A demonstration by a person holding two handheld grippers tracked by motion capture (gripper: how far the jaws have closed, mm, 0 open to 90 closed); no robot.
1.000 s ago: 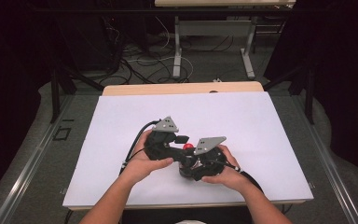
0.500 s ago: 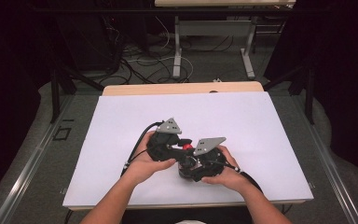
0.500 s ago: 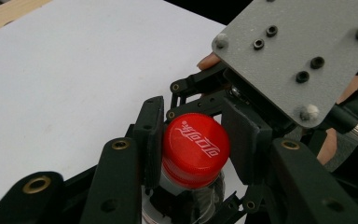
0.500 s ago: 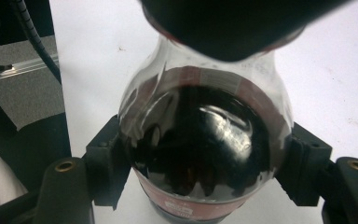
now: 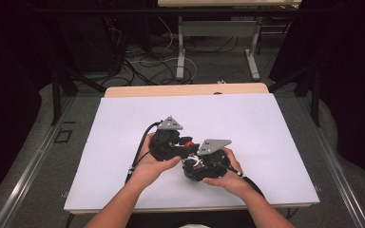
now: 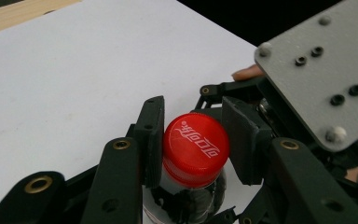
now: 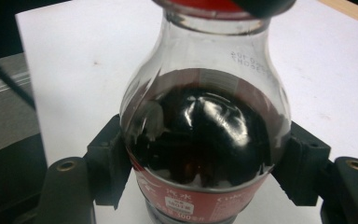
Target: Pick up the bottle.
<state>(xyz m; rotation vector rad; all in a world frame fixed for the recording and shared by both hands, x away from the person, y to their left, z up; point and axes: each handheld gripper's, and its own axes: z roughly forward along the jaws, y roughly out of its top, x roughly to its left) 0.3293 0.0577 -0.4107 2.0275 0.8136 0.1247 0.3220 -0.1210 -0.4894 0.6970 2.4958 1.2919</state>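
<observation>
Left gripper [image 6: 193, 140] clamped on red cap [image 6: 196, 149]; right gripper [image 7: 200, 163] clamped on bottle [image 7: 205, 121] body, above white table [image 5: 266, 123].

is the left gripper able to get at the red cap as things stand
Likely yes: the left gripper already has its fingers pressed on both sides of the red cap, nothing between, while the right gripper clamps the bottle.
</observation>
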